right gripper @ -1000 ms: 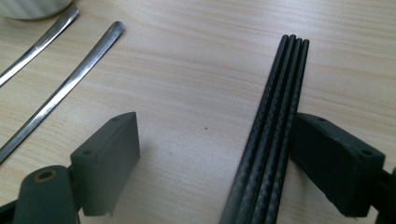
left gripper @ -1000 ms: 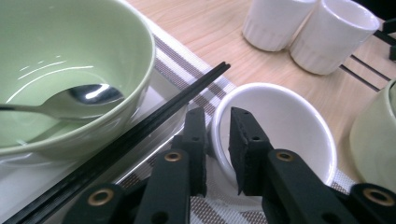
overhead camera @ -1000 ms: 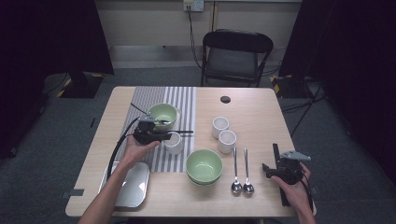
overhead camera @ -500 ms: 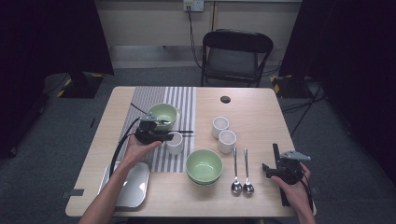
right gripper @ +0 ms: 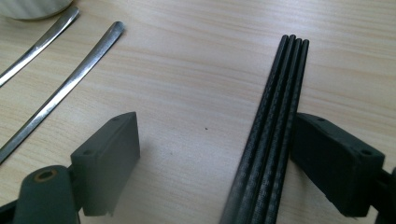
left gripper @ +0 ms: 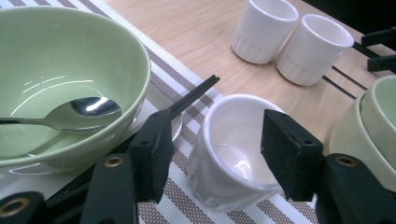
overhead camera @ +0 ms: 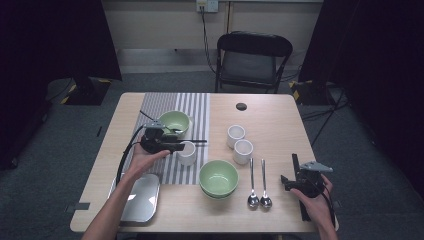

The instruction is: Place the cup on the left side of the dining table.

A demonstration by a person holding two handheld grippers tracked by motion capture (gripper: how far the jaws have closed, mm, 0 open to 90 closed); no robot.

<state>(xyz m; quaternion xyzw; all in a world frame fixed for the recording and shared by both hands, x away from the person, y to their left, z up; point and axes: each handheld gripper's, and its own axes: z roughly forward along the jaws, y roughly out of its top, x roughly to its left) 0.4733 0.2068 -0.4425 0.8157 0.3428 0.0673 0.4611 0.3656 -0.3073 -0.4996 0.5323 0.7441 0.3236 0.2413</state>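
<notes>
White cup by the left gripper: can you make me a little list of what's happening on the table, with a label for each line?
cup: white cup stands on the striped mat, between the jaws
left gripper: left gripper open, jaws have just been opening, pads clear of the cup
neighbour: green bowl with a spoon inside
right gripper: right gripper open around black chopsticks lying on the table
spare cups: two more white cups side by side
</notes>
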